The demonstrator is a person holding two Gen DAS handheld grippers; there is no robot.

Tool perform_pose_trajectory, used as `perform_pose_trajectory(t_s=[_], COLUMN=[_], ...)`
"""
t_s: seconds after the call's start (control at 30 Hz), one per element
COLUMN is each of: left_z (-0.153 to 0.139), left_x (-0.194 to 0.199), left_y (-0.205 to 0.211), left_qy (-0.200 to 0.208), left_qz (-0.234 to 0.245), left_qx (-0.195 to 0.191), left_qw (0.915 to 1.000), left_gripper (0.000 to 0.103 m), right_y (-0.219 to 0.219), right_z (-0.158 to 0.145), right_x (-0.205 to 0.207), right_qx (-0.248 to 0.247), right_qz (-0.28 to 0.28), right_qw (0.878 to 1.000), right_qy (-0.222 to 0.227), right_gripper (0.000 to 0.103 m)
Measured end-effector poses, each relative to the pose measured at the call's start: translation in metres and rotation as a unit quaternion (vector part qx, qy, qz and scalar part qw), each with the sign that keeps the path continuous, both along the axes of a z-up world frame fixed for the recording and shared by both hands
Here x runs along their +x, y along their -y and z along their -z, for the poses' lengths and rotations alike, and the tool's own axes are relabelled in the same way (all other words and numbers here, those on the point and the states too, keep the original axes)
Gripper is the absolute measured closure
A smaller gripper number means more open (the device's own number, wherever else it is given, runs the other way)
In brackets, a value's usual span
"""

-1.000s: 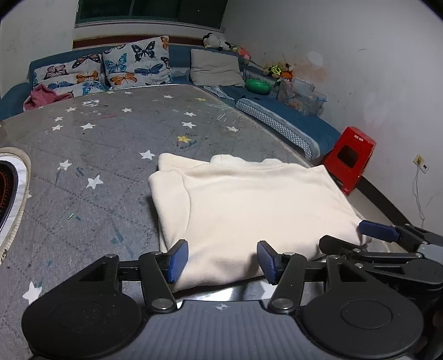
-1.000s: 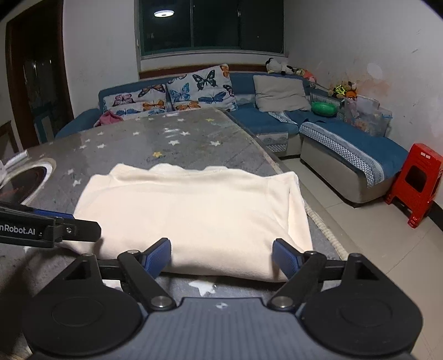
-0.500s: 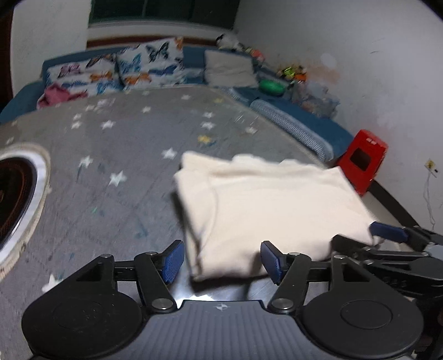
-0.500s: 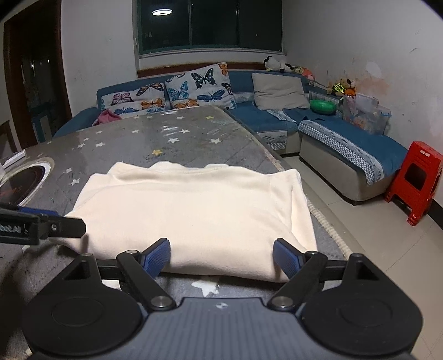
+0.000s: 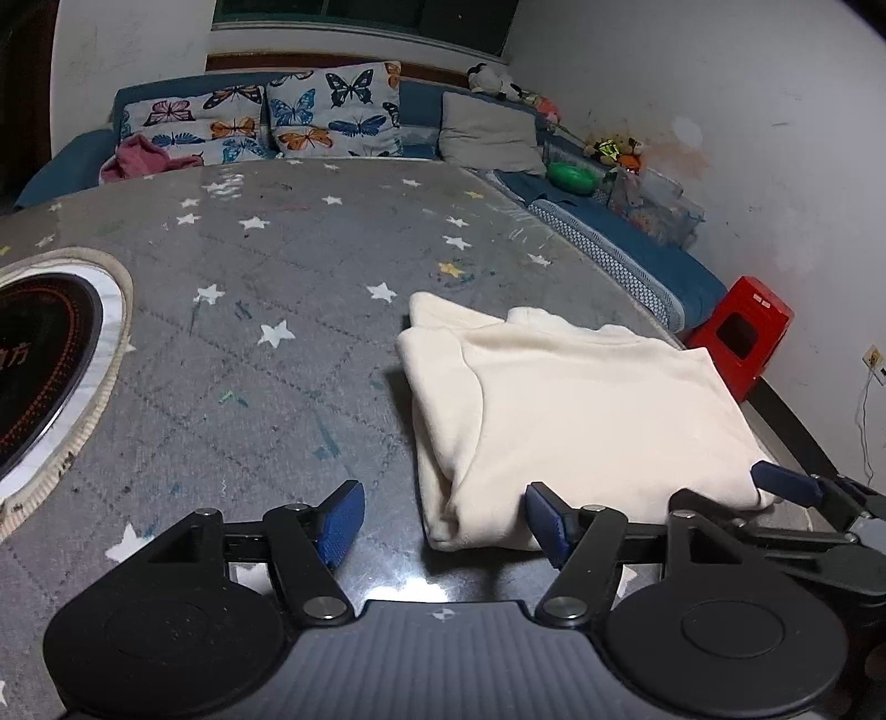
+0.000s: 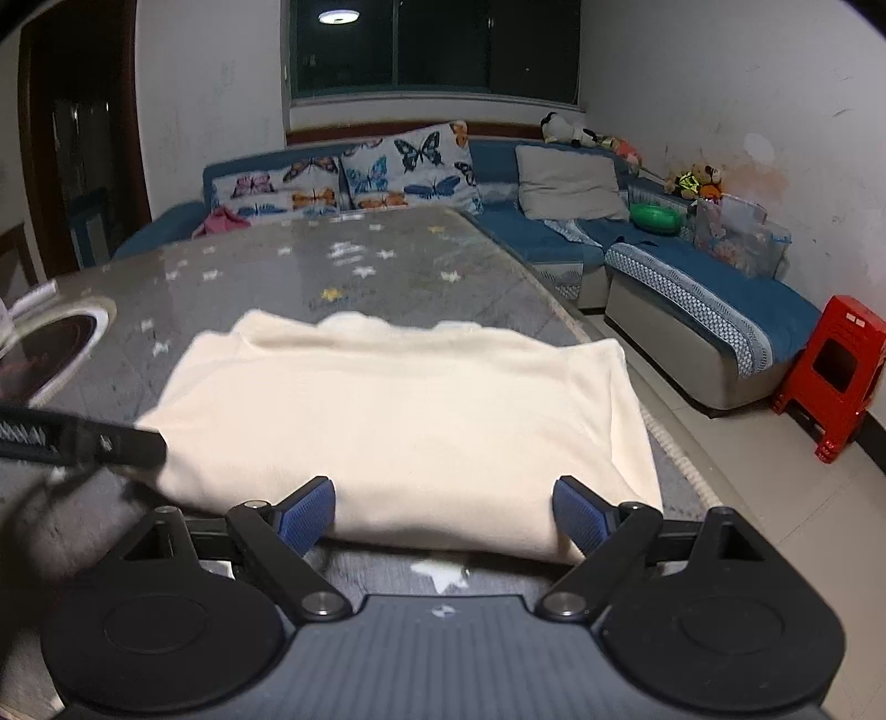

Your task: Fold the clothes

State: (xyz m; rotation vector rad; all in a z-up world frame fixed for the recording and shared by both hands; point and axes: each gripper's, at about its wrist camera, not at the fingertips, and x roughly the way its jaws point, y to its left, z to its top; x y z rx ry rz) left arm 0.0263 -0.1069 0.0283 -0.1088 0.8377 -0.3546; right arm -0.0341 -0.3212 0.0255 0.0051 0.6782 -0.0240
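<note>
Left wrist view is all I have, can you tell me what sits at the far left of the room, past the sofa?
Observer: A dark wooden doorway, seen only from the right wrist view.
Operator: Is the room lit?
Observer: Yes, a ceiling lamp is reflected in the window.
Operator: How does the right tool stand at the cream garment?
Observer: The right tool is opening, its pads on either side of the folded cream garment's near edge, not pressing it.

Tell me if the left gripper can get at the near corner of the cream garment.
Probably yes. The left gripper is opening, and the cream garment has its near corner just ahead between the fingers, with only bare table around it.
</note>
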Motion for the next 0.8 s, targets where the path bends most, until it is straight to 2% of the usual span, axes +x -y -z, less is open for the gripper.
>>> perform_pose_trajectory(t_s=[0.07, 0.2, 0.47, 0.8], left_z=[-0.003, -0.002, -0.002, 0.0], left_x=[-0.001, 0.001, -0.005, -0.011], left_y=[0.0, 0.001, 0.001, 0.002], left_qy=[0.006, 0.002, 0.002, -0.002], left_qz=[0.0, -0.007, -0.003, -0.001], left_qx=[0.001, 0.005, 0.016, 0.034], left_qw=[1.0, 1.0, 0.9999, 0.9994], left_gripper=[0.026, 0.024, 0.002, 0.0], right_y=[-0.001, -0.002, -0.008, -0.013], right_z=[-0.002, -0.008, -0.008, -0.006], right_x=[-0.001, -0.005, -0.011, -0.017], right_qx=[-0.002, -0.003, -0.01, -0.01], right_qz=[-0.001, -0.004, -0.011, -0.016], right_qw=[1.0, 1.0, 1.0, 1.0], right_qy=[0.003, 0.013, 0.014, 0.012], right_gripper=[0.015, 0.013, 0.011, 0.008])
